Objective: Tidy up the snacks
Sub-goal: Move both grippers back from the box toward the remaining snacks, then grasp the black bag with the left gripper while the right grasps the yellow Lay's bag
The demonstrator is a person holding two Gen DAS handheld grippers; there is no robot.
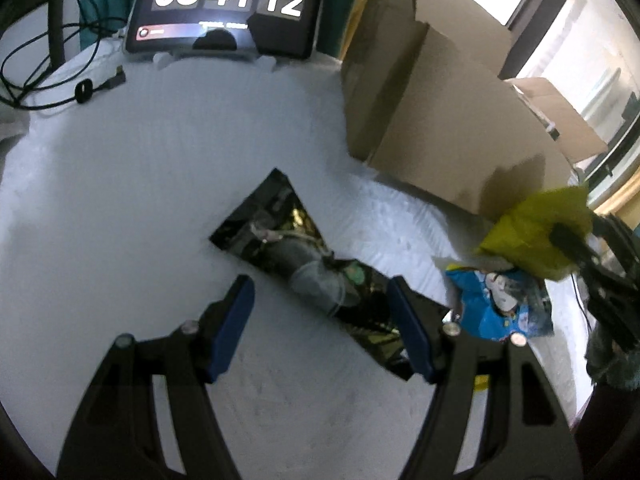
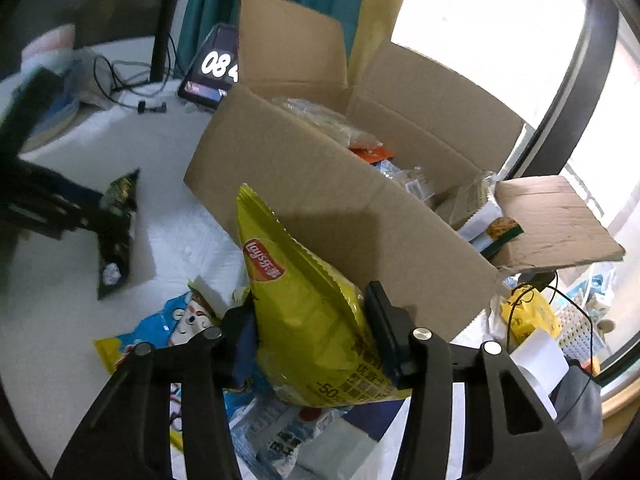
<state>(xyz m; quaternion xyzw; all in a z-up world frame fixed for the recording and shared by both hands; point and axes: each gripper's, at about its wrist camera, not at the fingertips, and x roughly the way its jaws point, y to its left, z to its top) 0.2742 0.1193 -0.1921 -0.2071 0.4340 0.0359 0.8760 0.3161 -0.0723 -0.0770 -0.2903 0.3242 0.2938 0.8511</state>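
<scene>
yellow chip bag [image 2: 304,304]: pinched between the right gripper [image 2: 308,332] pads, upright just in front of the cardboard box [image 2: 320,184] wall
grip risk: likely a soft, air-filled bag; it could slide out or crush
box risk: the near flap could snag the bag
black snack pack [image 1: 296,256]: flat on the white table [image 1: 120,160], left gripper [image 1: 320,328] wide, straddling its lower end without touching
left risk: pads may skid off the glossy film

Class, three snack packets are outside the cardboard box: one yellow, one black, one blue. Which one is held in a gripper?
The yellow crisp packet, clamped between the right gripper pads. The black packet and blue packet lie flat on the white table.
</scene>
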